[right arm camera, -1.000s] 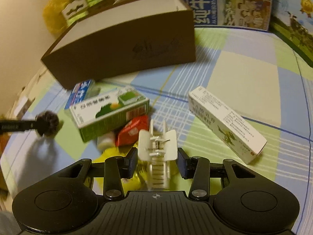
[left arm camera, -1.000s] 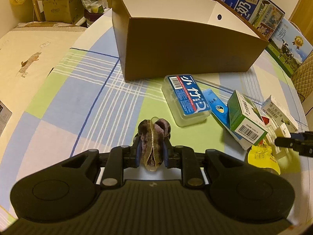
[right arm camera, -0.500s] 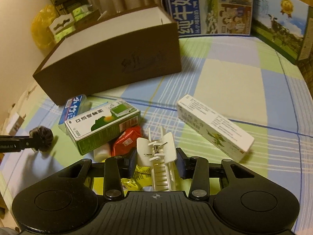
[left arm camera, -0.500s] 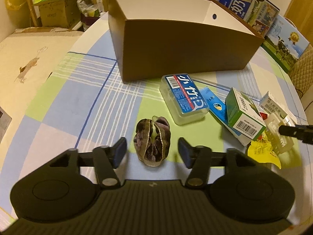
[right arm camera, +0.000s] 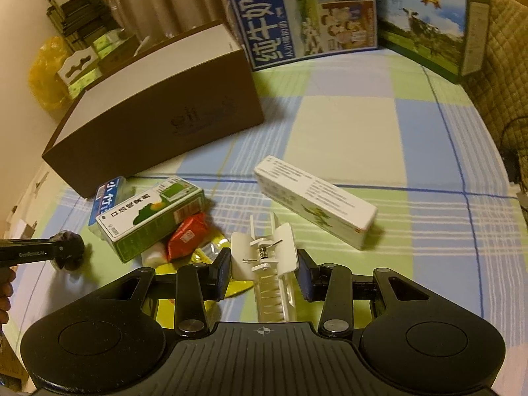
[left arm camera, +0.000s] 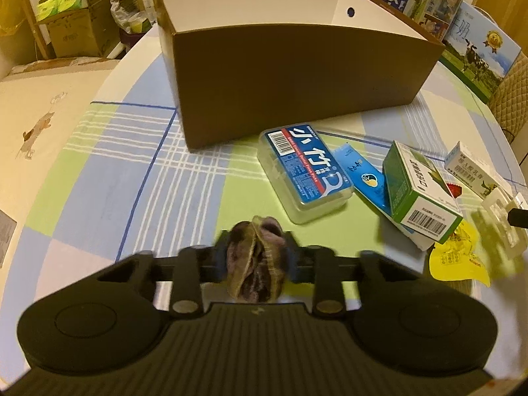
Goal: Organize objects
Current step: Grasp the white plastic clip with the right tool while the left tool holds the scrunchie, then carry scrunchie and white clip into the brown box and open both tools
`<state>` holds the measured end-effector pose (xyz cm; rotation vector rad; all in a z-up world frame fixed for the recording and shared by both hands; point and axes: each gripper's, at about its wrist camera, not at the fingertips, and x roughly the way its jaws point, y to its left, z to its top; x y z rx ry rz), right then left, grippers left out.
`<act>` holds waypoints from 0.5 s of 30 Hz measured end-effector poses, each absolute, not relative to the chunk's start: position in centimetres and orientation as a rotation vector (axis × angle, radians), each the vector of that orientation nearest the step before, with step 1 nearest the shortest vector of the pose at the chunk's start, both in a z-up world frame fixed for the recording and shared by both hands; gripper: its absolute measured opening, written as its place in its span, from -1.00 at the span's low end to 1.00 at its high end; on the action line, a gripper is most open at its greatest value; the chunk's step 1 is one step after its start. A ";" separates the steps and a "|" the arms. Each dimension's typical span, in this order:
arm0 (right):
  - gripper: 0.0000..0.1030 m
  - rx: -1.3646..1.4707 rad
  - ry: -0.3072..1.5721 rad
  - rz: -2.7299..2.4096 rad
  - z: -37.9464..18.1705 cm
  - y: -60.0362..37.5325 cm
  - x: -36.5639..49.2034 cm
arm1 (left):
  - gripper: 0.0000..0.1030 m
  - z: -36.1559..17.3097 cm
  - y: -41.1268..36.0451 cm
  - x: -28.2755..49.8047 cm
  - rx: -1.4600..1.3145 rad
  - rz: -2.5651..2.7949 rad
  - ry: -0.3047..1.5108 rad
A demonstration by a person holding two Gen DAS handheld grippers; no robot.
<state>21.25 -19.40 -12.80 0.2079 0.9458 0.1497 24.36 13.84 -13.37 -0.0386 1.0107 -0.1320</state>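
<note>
- A round table covered by a blue, green and white checked tablecloth (left arm camera: 138, 178) is seen, with stacked cartons at the room's edge behind it.
- An open brown box (left arm camera: 297, 79) with a white interior stands at the far side; milk cartons (right arm camera: 297, 13) printed with "纯牛奶" are propped behind it.
- A clear case with a blue label (left arm camera: 305, 171) reading "小竹" lies just before the box; a green-and-white carton (left arm camera: 419, 198) with a barcode and a long white carton (right arm camera: 313, 203) lie near it.
- The left gripper (left arm camera: 255, 257) is closed on a dark fabric scrunchie (left arm camera: 254, 260), which is squeezed between both pads, close above the cloth.
- The right gripper (right arm camera: 264, 269) is set partly apart around a white claw hair clip (right arm camera: 264, 257); the left pad touches the clip, while contact on the right cannot be told.
- Fingers of a hand (right arm camera: 6, 293) are glimpsed at the left edge of the right wrist view.
</note>
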 end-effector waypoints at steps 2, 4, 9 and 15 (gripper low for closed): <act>-0.26 0.219 0.942 0.142 -12.6 -19.7 20.9 | -0.59 -13.1 13.9 24.1 -0.043 -0.134 1.005; -0.26 0.223 0.936 0.137 -12.3 -20.0 20.6 | -0.59 -12.7 14.1 23.9 -0.050 -0.136 0.996; -0.26 0.239 0.915 0.138 -11.3 -20.2 20.6 | -0.60 -10.9 14.7 23.2 -0.067 -0.132 0.964; -0.26 0.245 0.864 0.181 -9.3 -19.7 21.6 | -0.60 -7.7 15.5 22.8 -0.092 -0.132 0.896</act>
